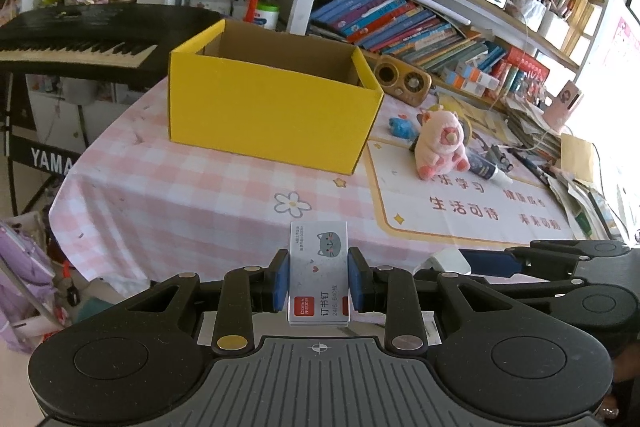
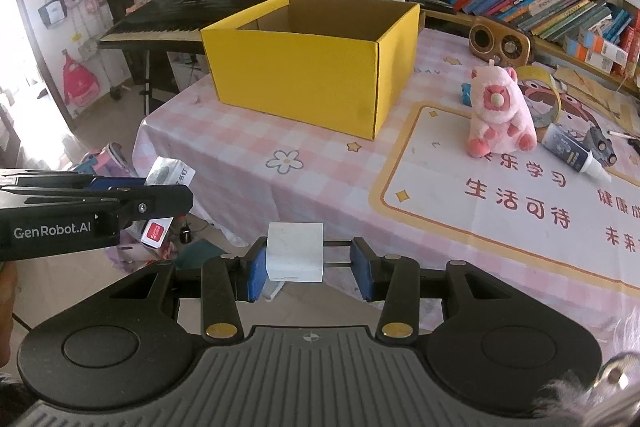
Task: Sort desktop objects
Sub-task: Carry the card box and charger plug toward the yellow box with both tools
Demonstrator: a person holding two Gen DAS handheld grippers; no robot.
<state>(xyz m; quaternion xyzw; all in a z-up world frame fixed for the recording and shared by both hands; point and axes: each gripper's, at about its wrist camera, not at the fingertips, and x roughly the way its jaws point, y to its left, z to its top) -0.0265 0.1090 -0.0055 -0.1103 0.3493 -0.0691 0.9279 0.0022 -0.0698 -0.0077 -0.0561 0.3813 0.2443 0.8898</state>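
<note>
My left gripper [image 1: 319, 281] is shut on a grey staple box [image 1: 319, 267] with a cat picture, held near the table's front edge. It also shows in the right wrist view [image 2: 168, 179] at the left. My right gripper [image 2: 308, 267] holds a white block [image 2: 295, 257] against its left pad; a gap shows between the block and the right pad. The open yellow cardboard box [image 1: 272, 107] [image 2: 308, 67] stands on the pink checked tablecloth, ahead of both grippers. A pink plush toy [image 1: 440, 147] [image 2: 500, 119] sits to its right.
A glue bottle [image 2: 572, 155], a tape roll [image 2: 540, 95], a small blue toy [image 1: 402, 128] and a wooden speaker [image 2: 500, 43] lie at the right. Bookshelves stand behind. A Yamaha keyboard [image 1: 72, 43] stands past the table's left edge.
</note>
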